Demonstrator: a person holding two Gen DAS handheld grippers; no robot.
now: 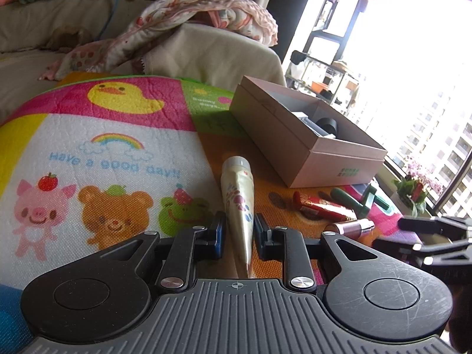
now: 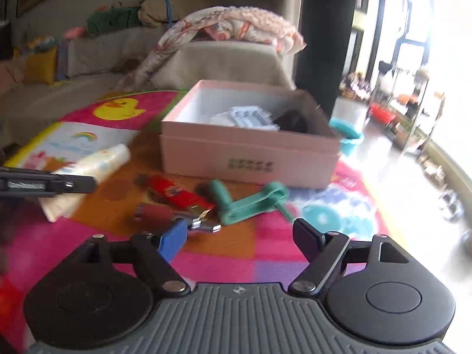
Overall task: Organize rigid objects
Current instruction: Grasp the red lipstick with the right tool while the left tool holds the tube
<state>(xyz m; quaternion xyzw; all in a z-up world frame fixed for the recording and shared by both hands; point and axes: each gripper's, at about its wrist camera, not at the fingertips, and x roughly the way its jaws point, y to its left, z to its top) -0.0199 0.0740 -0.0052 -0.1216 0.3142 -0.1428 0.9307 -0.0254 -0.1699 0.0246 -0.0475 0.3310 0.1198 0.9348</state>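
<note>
My left gripper (image 1: 239, 230) is shut on a cream tube (image 1: 239, 194) with a floral print, cap pointing away; the tube also shows at the left of the right wrist view (image 2: 97, 162). My right gripper (image 2: 240, 236) is open and empty above the mat, just short of a rose-gold and silver bottle (image 2: 165, 214). A red tube (image 2: 174, 194) and a teal handle tool (image 2: 250, 203) lie beside it. An open pink box (image 2: 250, 159) stands behind them with a white packet and a dark object inside. The box (image 1: 301, 147) also shows in the left wrist view.
A colourful play mat (image 1: 103, 153) covers the floor. A beige sofa (image 1: 206, 50) with a patterned blanket stands behind. A teal bowl (image 2: 348, 135) sits right of the box. Shelves and a bright window are at the right.
</note>
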